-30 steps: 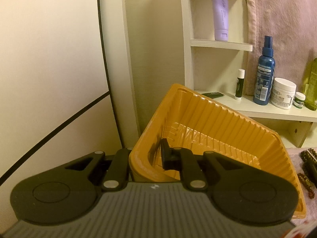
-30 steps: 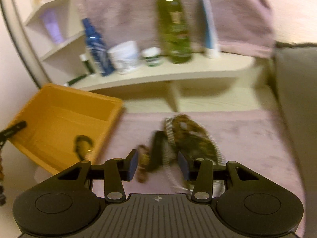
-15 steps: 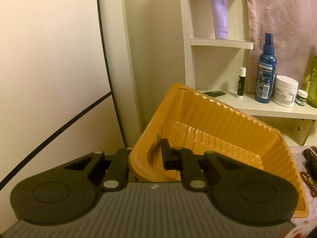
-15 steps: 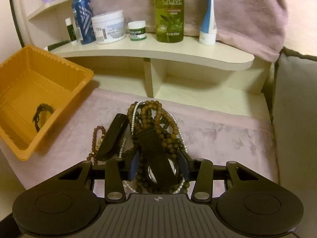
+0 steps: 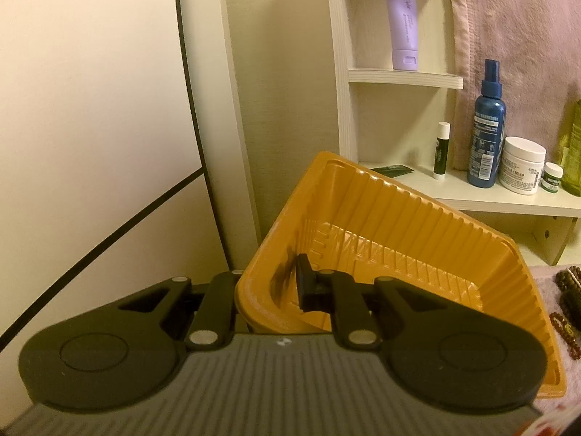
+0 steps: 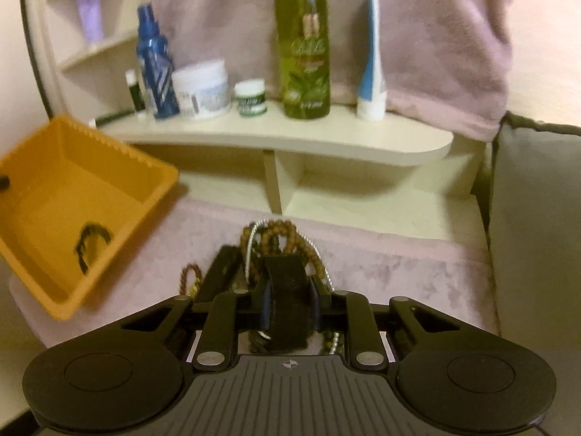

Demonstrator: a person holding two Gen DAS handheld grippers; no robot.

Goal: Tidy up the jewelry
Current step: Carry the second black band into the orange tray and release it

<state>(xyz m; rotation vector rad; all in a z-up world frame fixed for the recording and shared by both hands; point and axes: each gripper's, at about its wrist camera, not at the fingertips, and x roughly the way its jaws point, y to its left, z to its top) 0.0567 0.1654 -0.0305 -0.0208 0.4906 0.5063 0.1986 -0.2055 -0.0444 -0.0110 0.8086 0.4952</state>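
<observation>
One black strap-like piece [image 6: 288, 301] sits clamped between the fingers of the right gripper [image 6: 289, 303], whose jaws are closed against its two sides, right over the jewelry heap [image 6: 276, 250] of brown bead strands and a silvery chain on the pink cloth [image 6: 399, 272]. Just left of that heap lies a long dark flat piece [image 6: 221, 272], and left of it a small reddish bead bracelet [image 6: 189, 276]. Farther left of the heap stands the orange tray [image 6: 152, 178], tilted, with a dark curved bracelet [image 6: 90, 243] lying on its floor. The left gripper [image 5: 268, 287] grasps the tray's near wall [image 5: 254, 290]: one finger [image 5: 308, 287] is inside the tray and the other is outside, jaws clenched on the rim. In the left wrist view the heap shows only as a few bead strands at the right edge, beyond the tray's right rim. Behind the heap runs a cream shelf [image 6: 326, 141] carrying a green bottle [image 6: 305, 40], a blue-and-white tube [image 6: 372, 54], a small white jar [image 6: 250, 98], a larger white jar [image 6: 203, 87], a blue spray bottle [image 6: 154, 61] and a lip-balm stick [image 6: 134, 91]. A lilac tube [image 5: 401, 18] stands on a higher shelf above the tray, and a pink towel [image 6: 435, 36] hangs behind the bottles. The right wrist view is somewhat blurred.
</observation>
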